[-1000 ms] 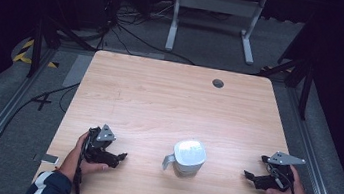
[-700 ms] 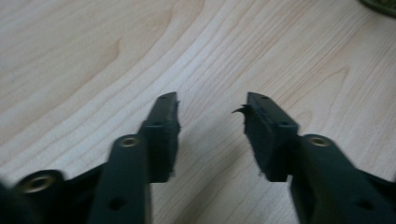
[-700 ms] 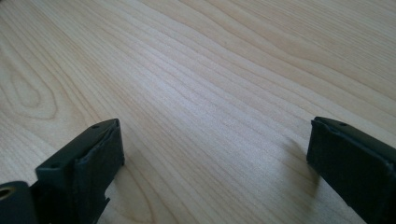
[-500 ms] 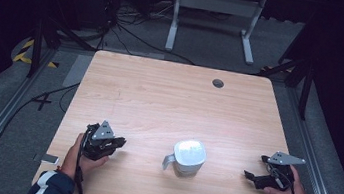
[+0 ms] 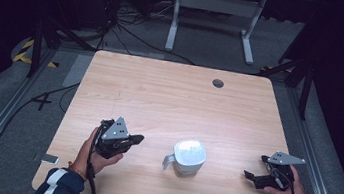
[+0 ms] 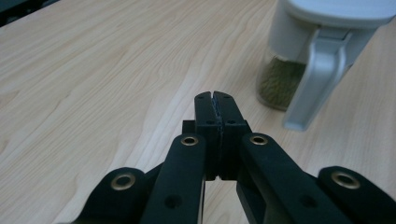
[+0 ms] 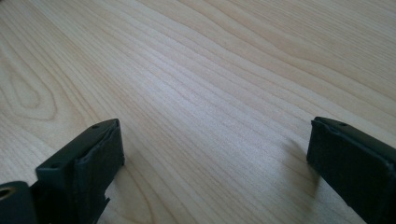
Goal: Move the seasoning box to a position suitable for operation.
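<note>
Light wooden table (image 5: 179, 103) with rounded corners and a small round dark grommet (image 5: 218, 83) near the far edge. Grey carpeted floor (image 5: 0, 120) all around, crossed by black cables (image 5: 118, 32) at the far left. White metal stand (image 5: 216, 12) with two feet beyond the table. Yellow-and-black striped tape (image 5: 27, 52) on the floor at far left. Metal rails (image 5: 2, 110) along both sides. Dark, unlit surroundings past the floor.
</note>
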Available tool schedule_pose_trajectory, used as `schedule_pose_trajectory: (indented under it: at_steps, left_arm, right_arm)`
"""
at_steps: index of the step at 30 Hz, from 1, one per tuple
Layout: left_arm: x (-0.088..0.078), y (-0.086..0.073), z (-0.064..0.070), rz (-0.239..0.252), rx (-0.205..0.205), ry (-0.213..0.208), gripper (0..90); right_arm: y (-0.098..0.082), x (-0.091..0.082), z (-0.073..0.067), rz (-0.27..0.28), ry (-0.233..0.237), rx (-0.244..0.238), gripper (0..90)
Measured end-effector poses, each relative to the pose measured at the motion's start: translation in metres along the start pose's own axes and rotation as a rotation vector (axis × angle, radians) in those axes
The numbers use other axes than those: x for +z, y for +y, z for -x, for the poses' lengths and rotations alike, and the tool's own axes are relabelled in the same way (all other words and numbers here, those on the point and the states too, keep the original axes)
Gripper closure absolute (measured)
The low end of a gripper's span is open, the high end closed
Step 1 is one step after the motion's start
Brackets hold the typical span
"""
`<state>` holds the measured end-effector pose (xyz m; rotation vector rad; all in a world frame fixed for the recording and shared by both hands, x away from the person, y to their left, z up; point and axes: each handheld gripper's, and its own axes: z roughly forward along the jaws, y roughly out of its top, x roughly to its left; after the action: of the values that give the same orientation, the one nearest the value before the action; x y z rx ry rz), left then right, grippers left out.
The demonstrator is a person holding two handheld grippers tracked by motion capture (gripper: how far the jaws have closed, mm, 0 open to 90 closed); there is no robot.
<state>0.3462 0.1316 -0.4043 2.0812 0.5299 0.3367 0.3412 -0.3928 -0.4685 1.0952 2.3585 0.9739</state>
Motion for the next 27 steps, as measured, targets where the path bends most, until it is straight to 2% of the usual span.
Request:
schedule_pose_trajectory:
  at_steps: [5, 7, 16, 23, 27]
  left_arm:
    - [0.005, 0.014, 0.01, 0.035, 0.03, -0.039, 90.0]
    - [0.008, 0.024, 0.017, 0.052, 0.07, -0.061, 90.0]
    - [0.019, 0.045, 0.037, 0.09, 0.12, -0.137, 90.0]
    - [0.03, 0.055, 0.048, 0.089, 0.149, -0.172, 90.0]
    - [0.035, 0.057, 0.053, 0.076, 0.172, -0.176, 90.0]
  right_arm:
    - [0.0, 0.0, 0.0, 0.0, 0.0, 0.0, 3.5]
    - [0.0, 0.0, 0.0, 0.0, 0.0, 0.0, 3.5]
    - [0.0, 0.0, 0.0, 0.002, -0.002, 0.003, 4.2]
    - [0.0, 0.0, 0.0, 0.002, -0.003, 0.002, 4.1]
    - [0.0, 0.0, 0.0, 0.002, -0.002, 0.002, 4.2]
